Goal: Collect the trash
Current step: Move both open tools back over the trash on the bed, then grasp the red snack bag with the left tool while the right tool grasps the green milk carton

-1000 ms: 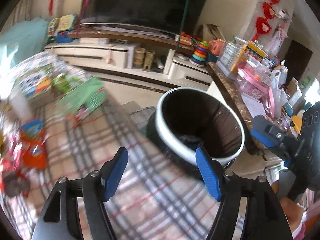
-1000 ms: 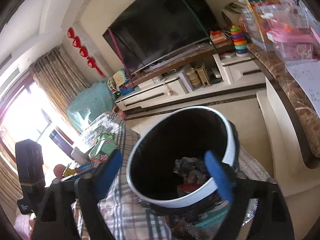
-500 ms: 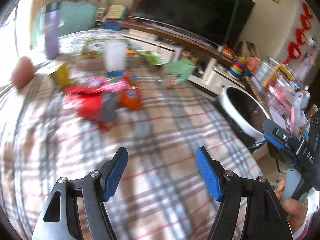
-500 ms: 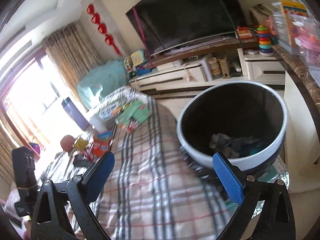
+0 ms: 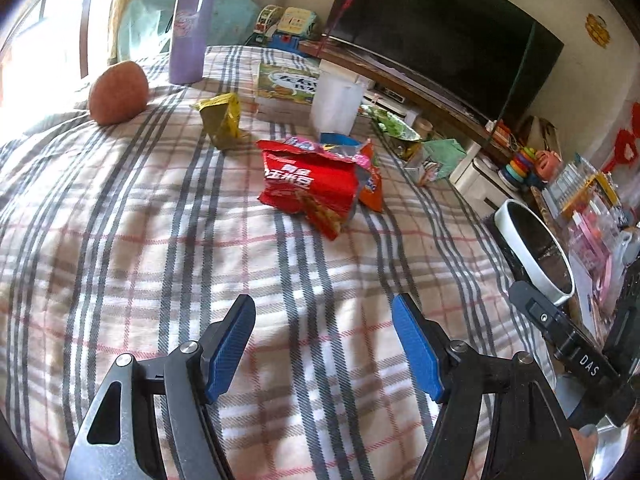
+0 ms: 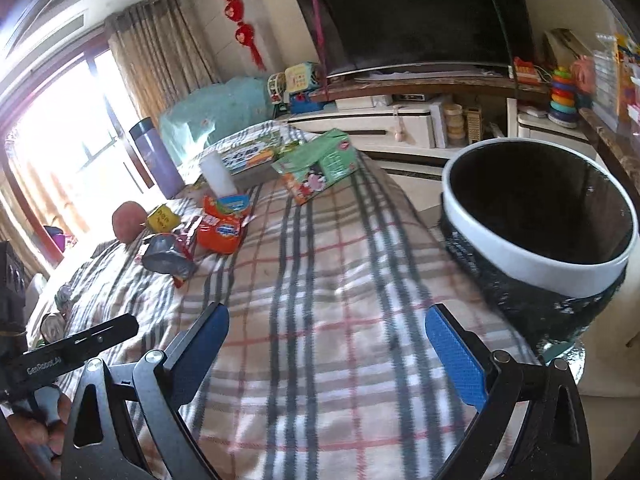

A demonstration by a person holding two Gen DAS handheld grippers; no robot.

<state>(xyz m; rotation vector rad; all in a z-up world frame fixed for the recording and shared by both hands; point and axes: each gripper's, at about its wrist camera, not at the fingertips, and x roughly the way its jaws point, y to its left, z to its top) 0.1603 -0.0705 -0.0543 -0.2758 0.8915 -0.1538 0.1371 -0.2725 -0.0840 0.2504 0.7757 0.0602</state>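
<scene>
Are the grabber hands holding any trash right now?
No. The left gripper and the right gripper are both open and empty, with only the plaid blanket between their fingers. The red snack bag lies untouched.

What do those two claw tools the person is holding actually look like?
Both look alike. The left claw and the right claw each have two black metal fingers with silver rivets, tipped by textured blue pads. Each view also catches the other tool's black body, with white lettering on it. No cables show.
</scene>
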